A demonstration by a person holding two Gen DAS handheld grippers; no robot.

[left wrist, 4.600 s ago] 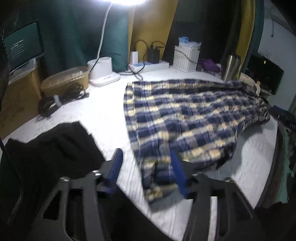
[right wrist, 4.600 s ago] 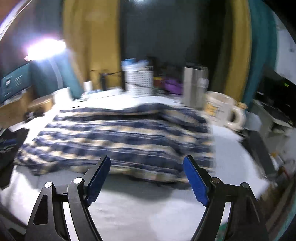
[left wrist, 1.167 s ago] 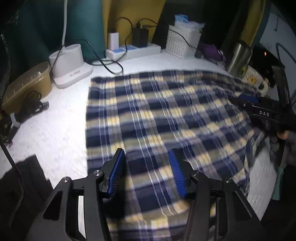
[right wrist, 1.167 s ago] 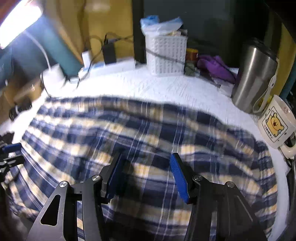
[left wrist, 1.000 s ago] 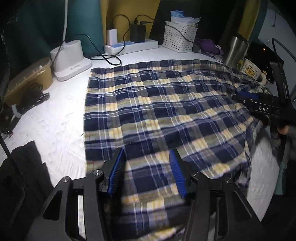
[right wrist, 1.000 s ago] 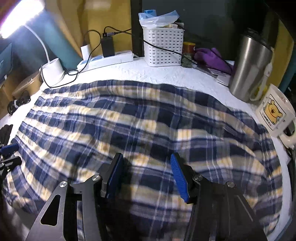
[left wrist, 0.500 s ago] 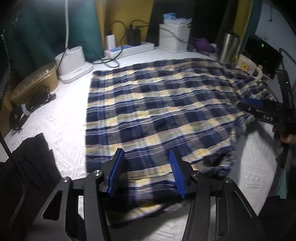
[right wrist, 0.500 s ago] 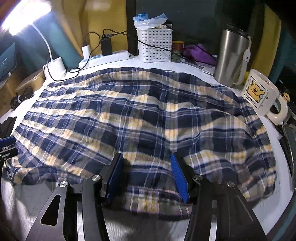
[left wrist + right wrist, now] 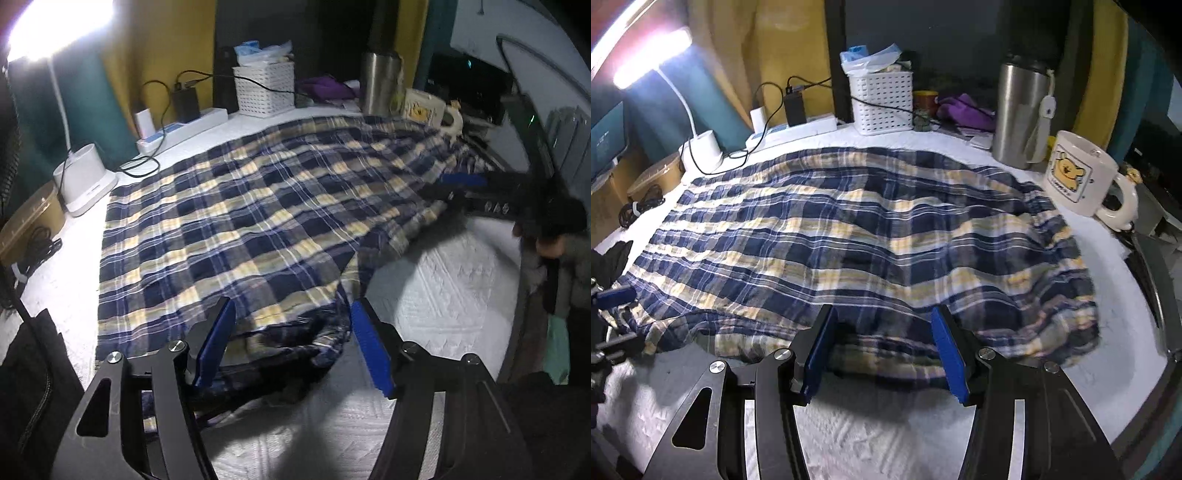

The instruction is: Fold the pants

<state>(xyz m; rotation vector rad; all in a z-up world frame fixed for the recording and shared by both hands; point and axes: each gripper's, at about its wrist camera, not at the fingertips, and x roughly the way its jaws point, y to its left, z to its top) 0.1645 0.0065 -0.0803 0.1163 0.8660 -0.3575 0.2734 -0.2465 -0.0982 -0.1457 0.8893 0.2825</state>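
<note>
Pants in blue-and-yellow plaid lie spread on the white tabletop, near hem bunched between both pairs of tongs. Left tongs, jaws just widened, stand open; right tongs hang partly open, grip unclear. Best release cleanly, then smooth the crumpled edge flat.

A white textured bench carries the plaid pants, spread across its middle. Along the far edge stand a lamp base, a power strip, a white basket, a steel tumbler and, at right, a bear mug.
</note>
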